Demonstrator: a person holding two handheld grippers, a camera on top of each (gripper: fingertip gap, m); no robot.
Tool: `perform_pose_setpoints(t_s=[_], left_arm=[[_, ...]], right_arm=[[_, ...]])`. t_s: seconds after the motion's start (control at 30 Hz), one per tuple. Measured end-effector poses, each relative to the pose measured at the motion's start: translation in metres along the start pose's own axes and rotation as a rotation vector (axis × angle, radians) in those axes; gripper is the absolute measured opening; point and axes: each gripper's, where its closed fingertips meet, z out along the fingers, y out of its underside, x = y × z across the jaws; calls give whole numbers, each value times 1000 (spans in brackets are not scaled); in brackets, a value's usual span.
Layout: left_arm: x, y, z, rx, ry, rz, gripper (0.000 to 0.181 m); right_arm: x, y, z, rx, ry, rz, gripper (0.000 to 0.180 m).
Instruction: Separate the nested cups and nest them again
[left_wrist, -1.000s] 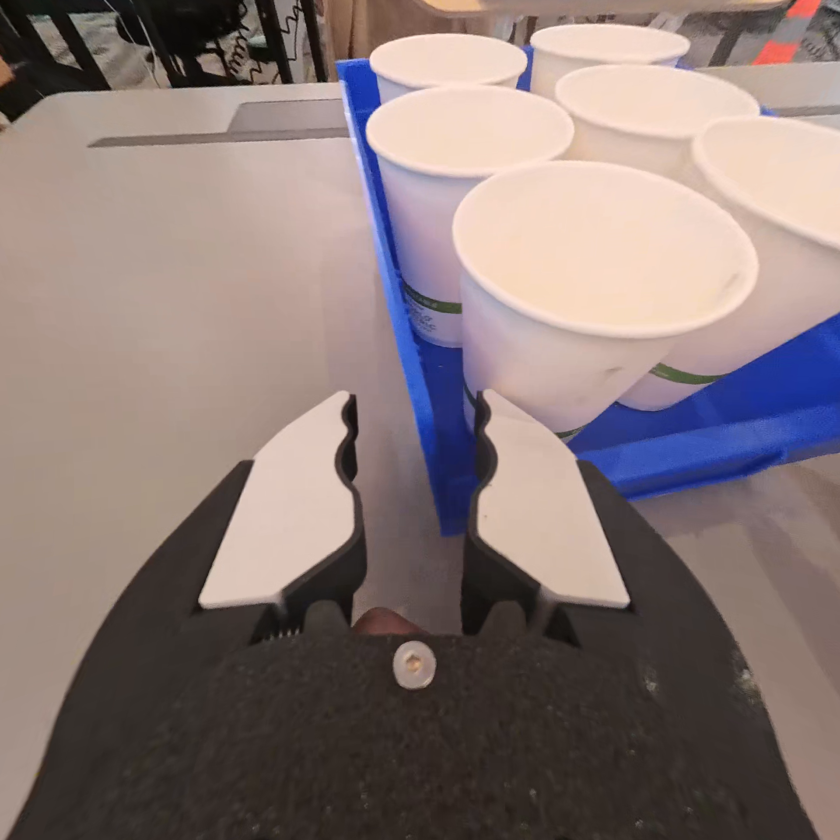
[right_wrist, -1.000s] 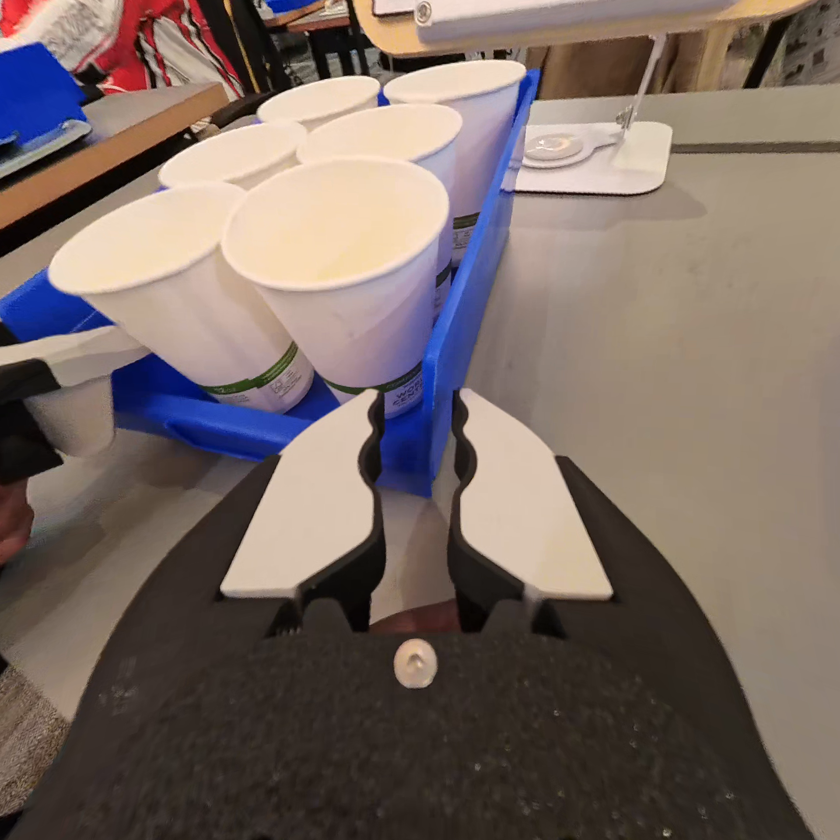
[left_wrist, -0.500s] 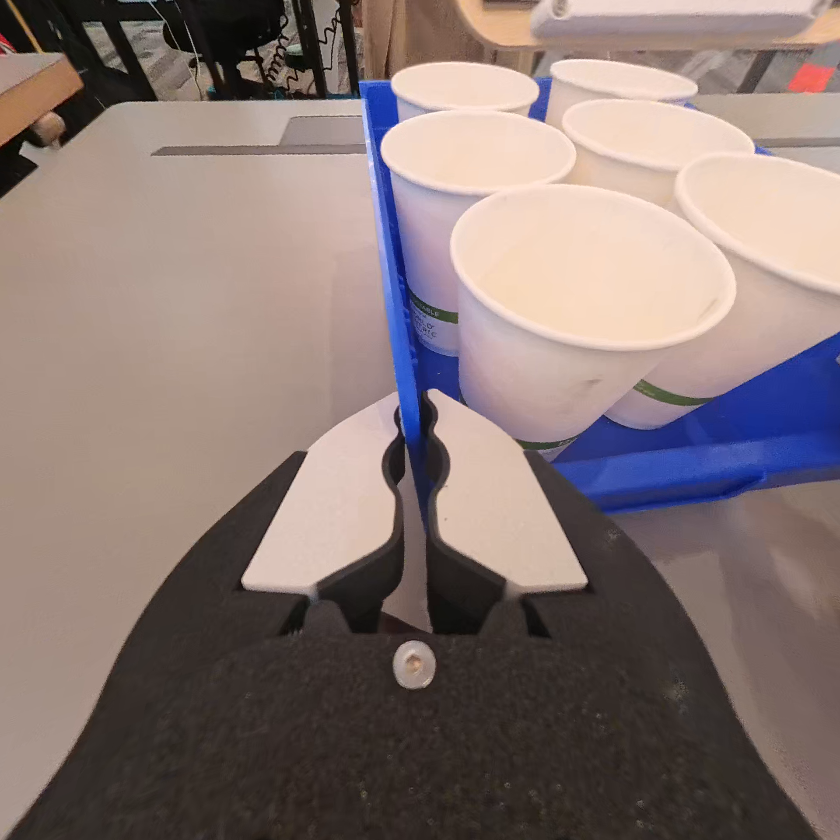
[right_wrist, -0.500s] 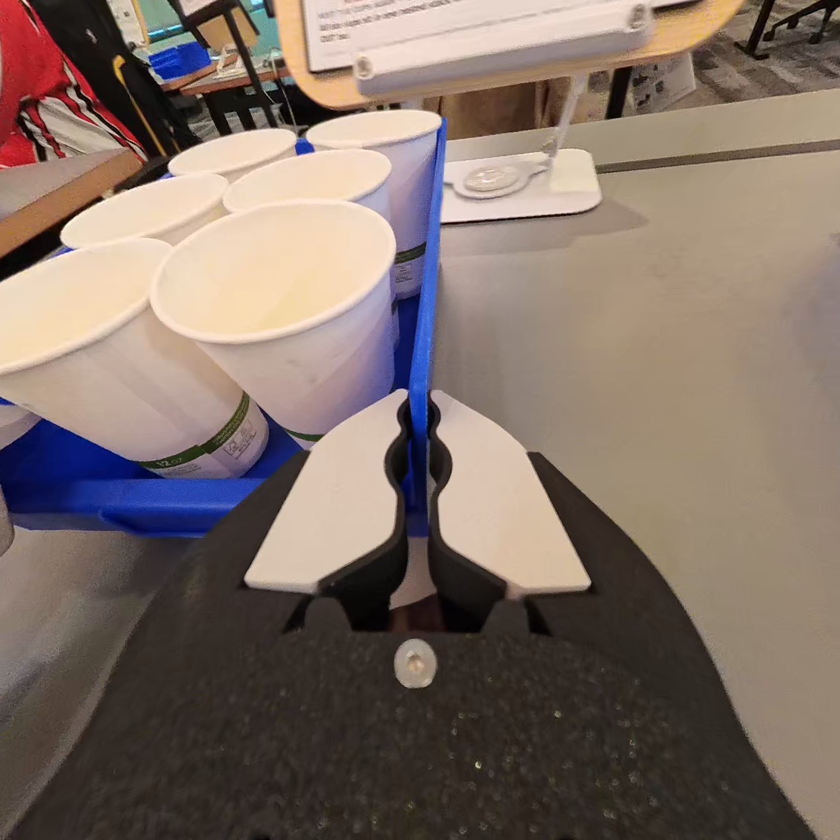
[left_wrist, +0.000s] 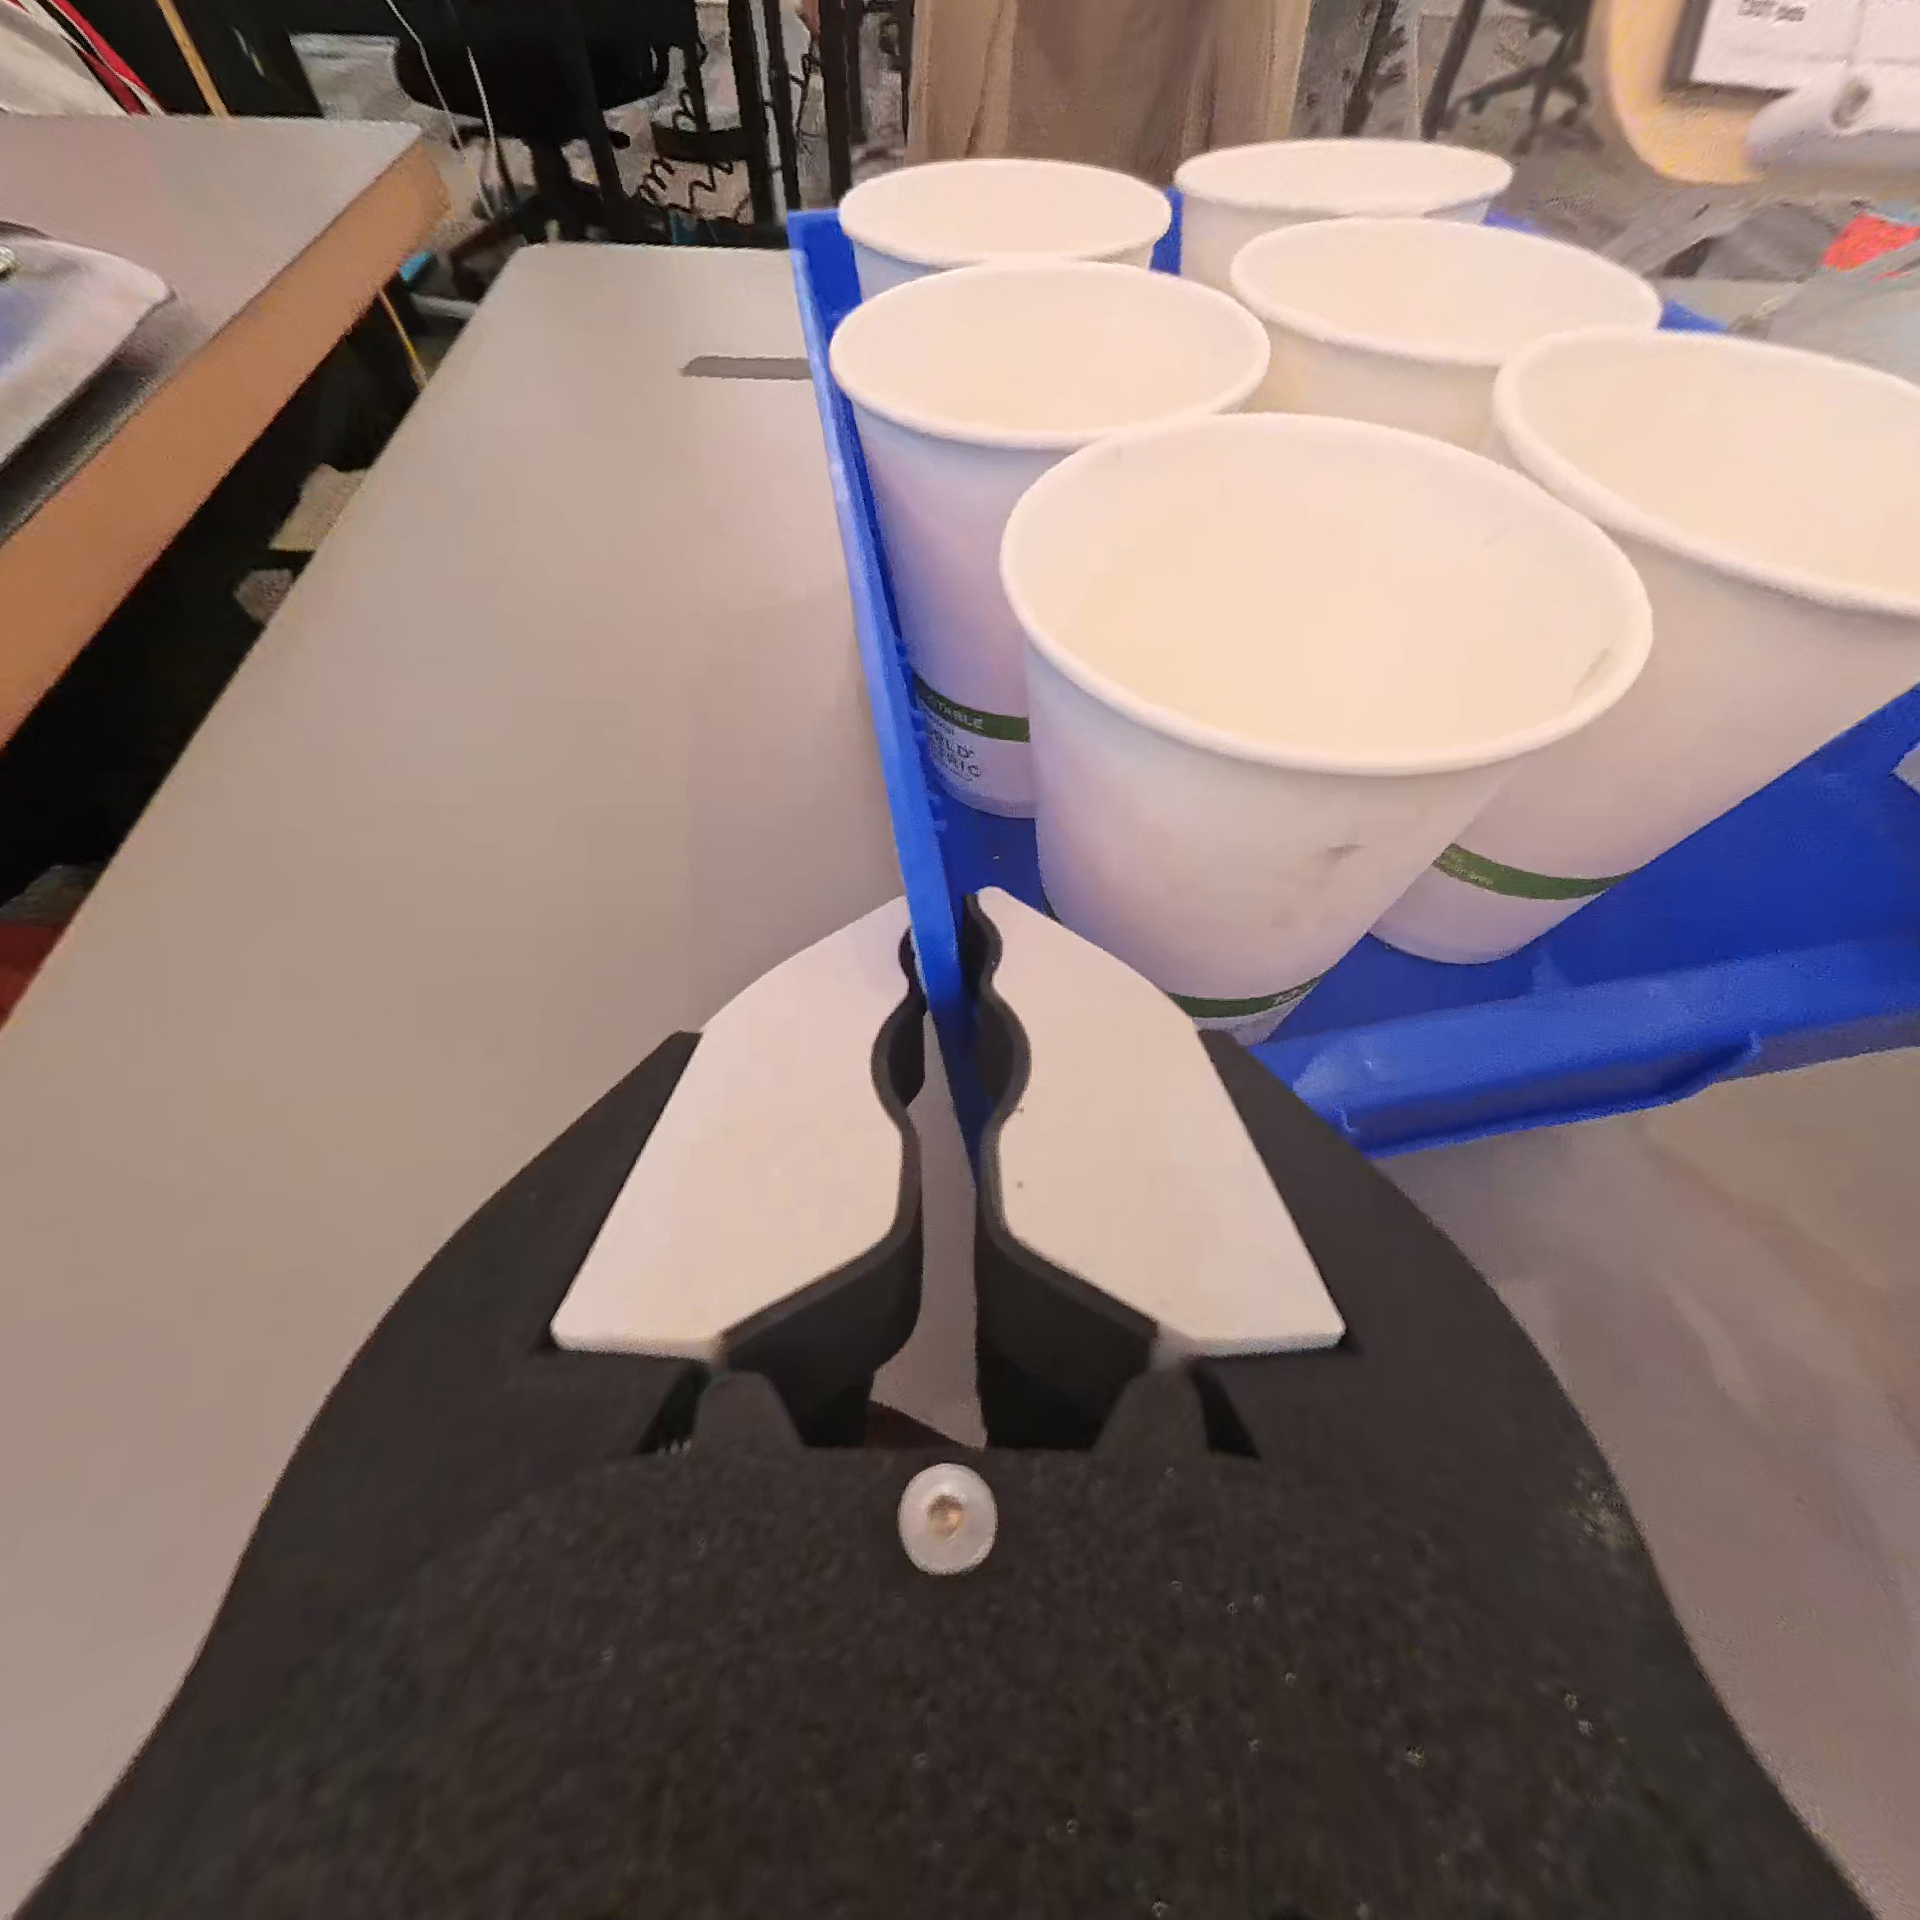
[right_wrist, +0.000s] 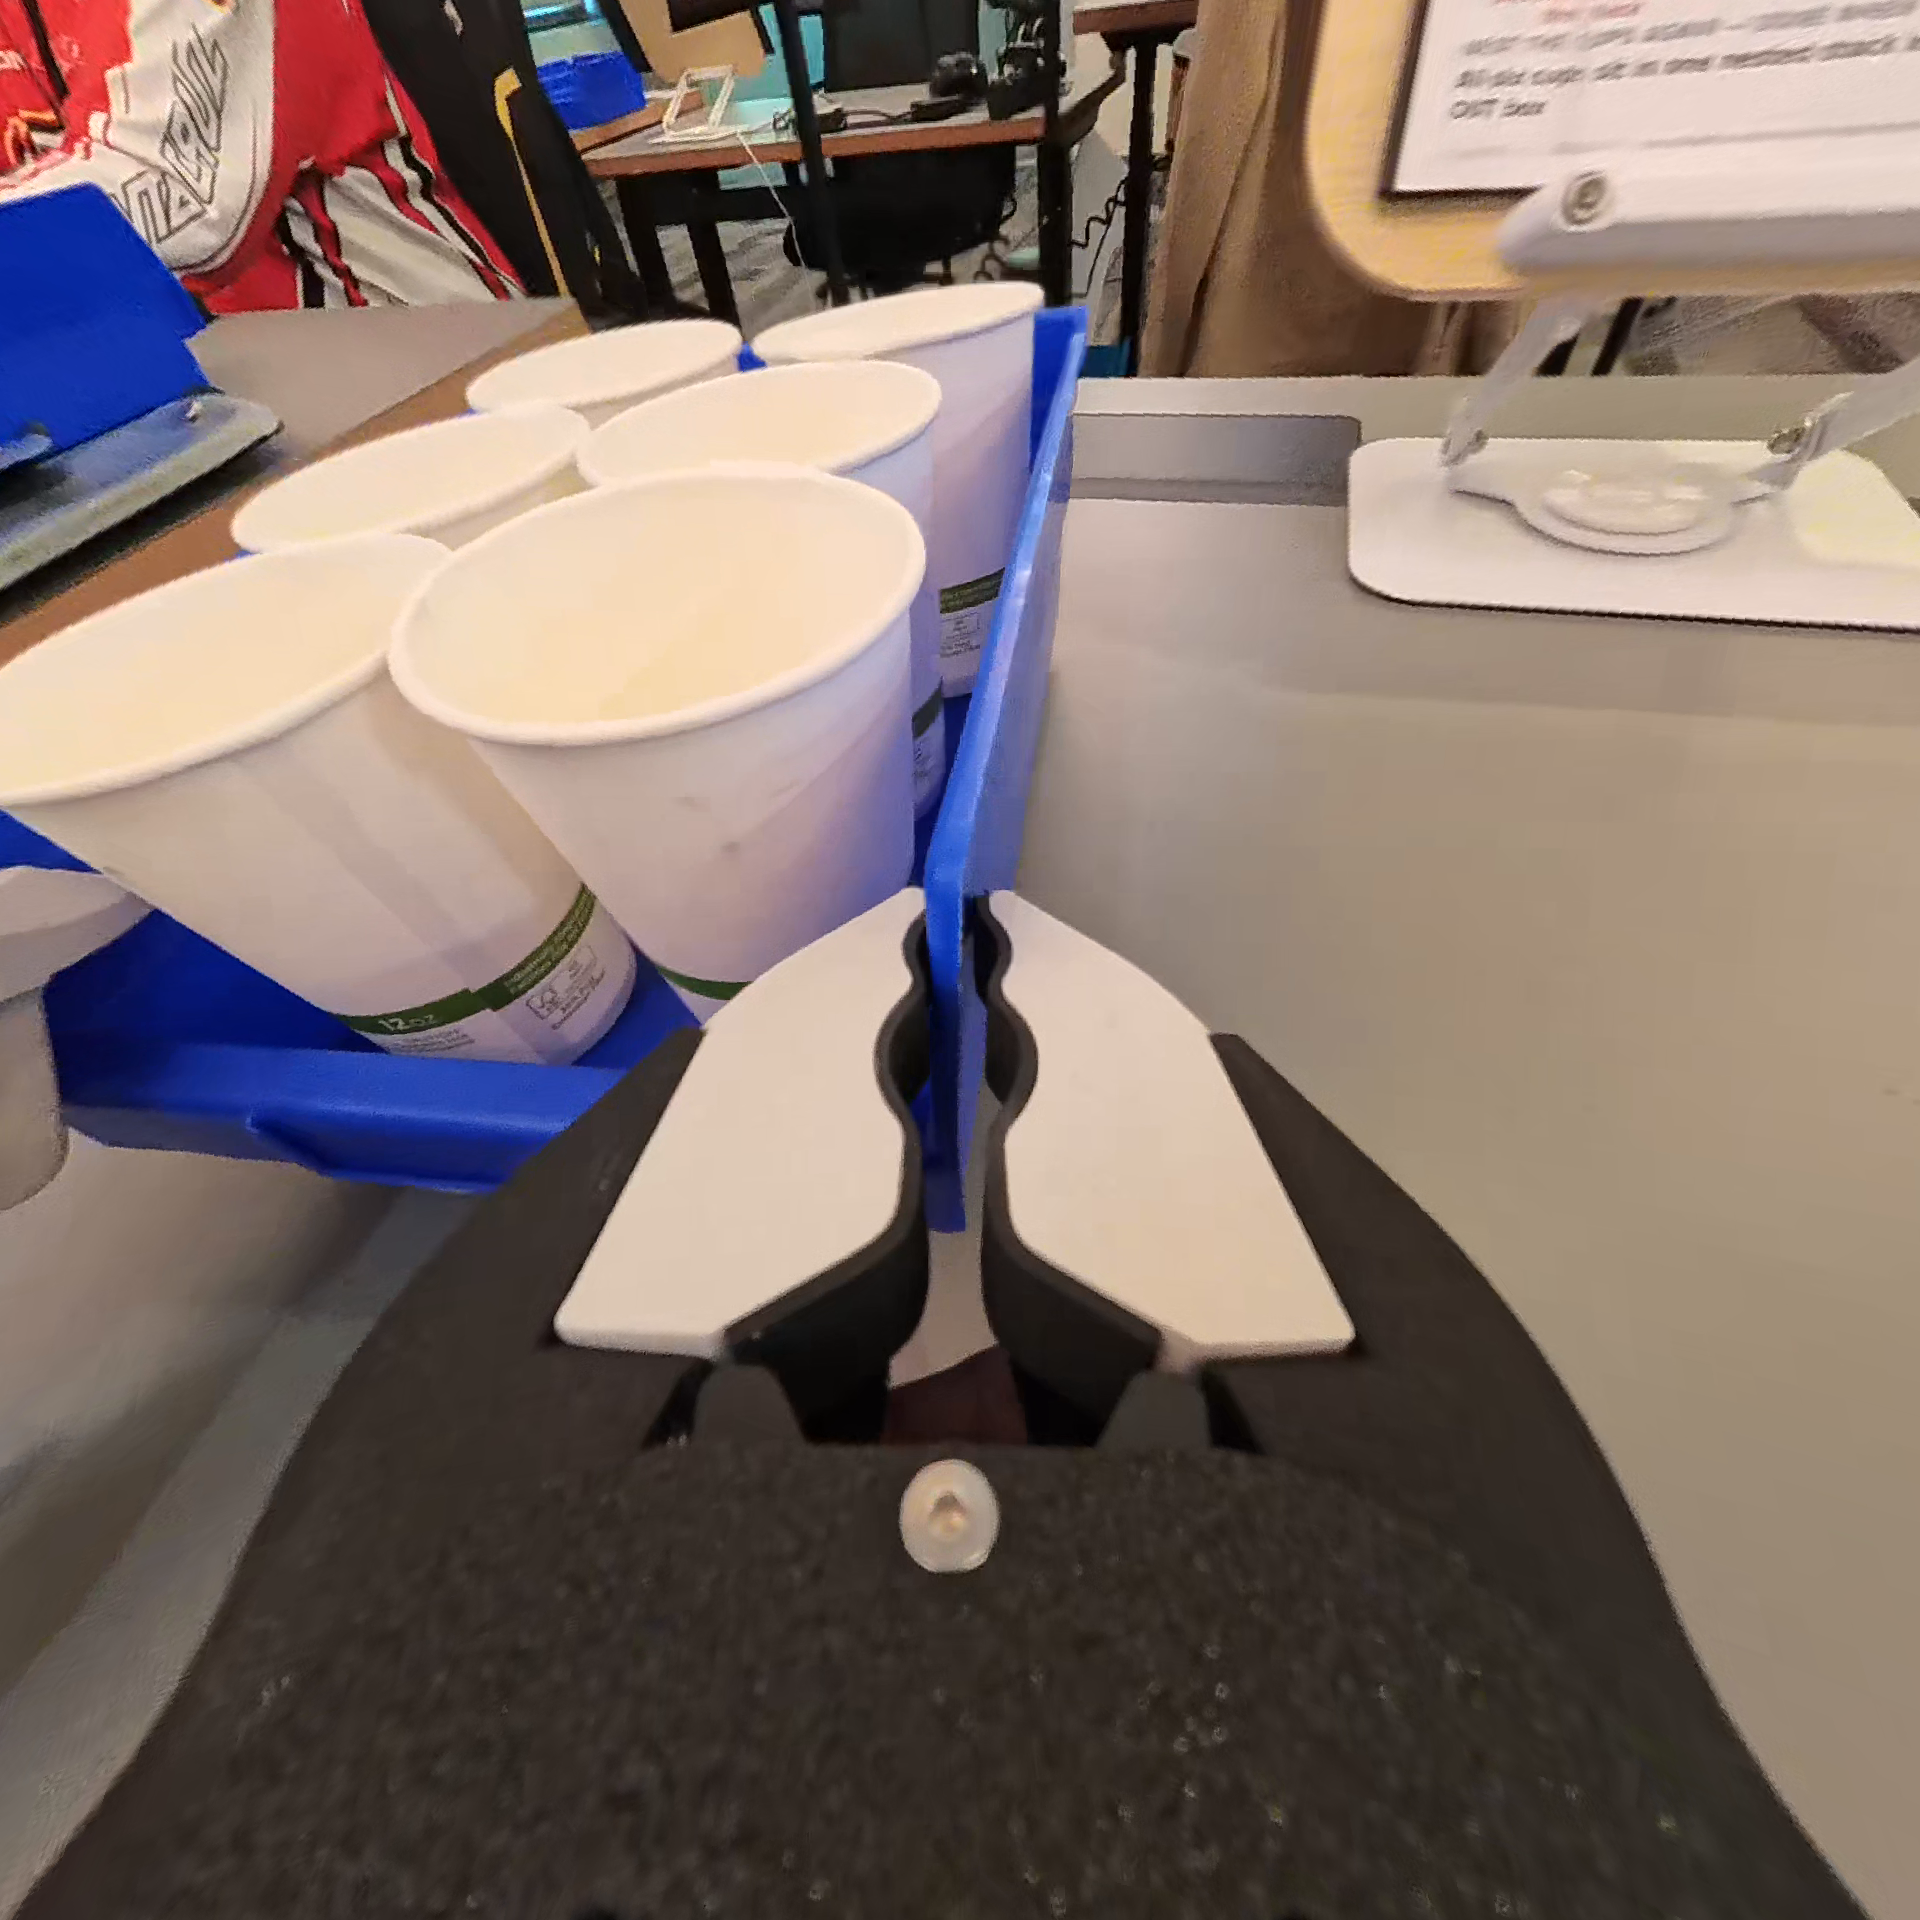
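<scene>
Both tongs grip a shallow blue plastic tray (left_wrist: 1621, 1023) by its side walls. The left tongs (left_wrist: 943, 940) are closed almost fully, pinching the thin left wall near its front corner, one white finger inside the tray and one outside. The right tongs (right_wrist: 954, 925) are clamped the same way on the right wall (right_wrist: 1003, 665), again at the front corner.

Six white paper cups with green bands near their bases (left_wrist: 1309, 665) stand upright and separate in the tray, in two rows of three, rims touching or nearly so; none is nested in another. The nearest left cup sits just beside the left tongs' inner finger, and the nearest right cup (right_wrist: 675, 696) just beside the right tongs' inner finger.

The tray appears to be raised a little off the grey desk (left_wrist: 468, 779), though the wide lens makes that hard to judge. Bare desk lies open on the tray's left, up to the desk's left edge. On the right, open surface runs to a white stand base (right_wrist: 1631, 530) near the back.
</scene>
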Motion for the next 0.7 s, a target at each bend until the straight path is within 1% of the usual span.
perform_pose_setpoints(t_s=[0.1, 0.23, 0.33, 0.5, 0.53, 0.57, 0.6, 0.63, 0.67, 0.7], left_arm=[[-12, -2, 14, 11, 12, 15, 3], [-13, 0, 30, 18, -7, 7, 3], [-13, -1, 35, 33, -4, 1, 3], [-13, -4, 42, 27, 2, -10, 3], [-13, -4, 43, 24, 1, -13, 3], [-14, -4, 42, 18, -8, -19, 7], [-16, -2, 41, 5, -24, -17, 28], [-20, 0, 38, -9, -50, -16, 46], [-22, 1, 32, -15, -70, -24, 53], [-21, 1, 23, -13, -65, -39, 54]], right_arm=[[-4, 4, 12, -10, 29, 5, 5], [1, 16, 23, -38, 37, 14, 5], [2, 16, 27, -28, 37, 20, 5], [5, 14, 31, -27, 8, 32, 7], [3, 14, 31, -29, -25, 26, 12], [0, 15, 30, -43, -69, 8, 15], [1, 14, 26, -51, -103, 3, 20], [3, 12, 20, -46, -138, -5, 31], [9, 10, 12, -46, -165, -16, 38], [17, 6, 2, -41, -184, -21, 43]])
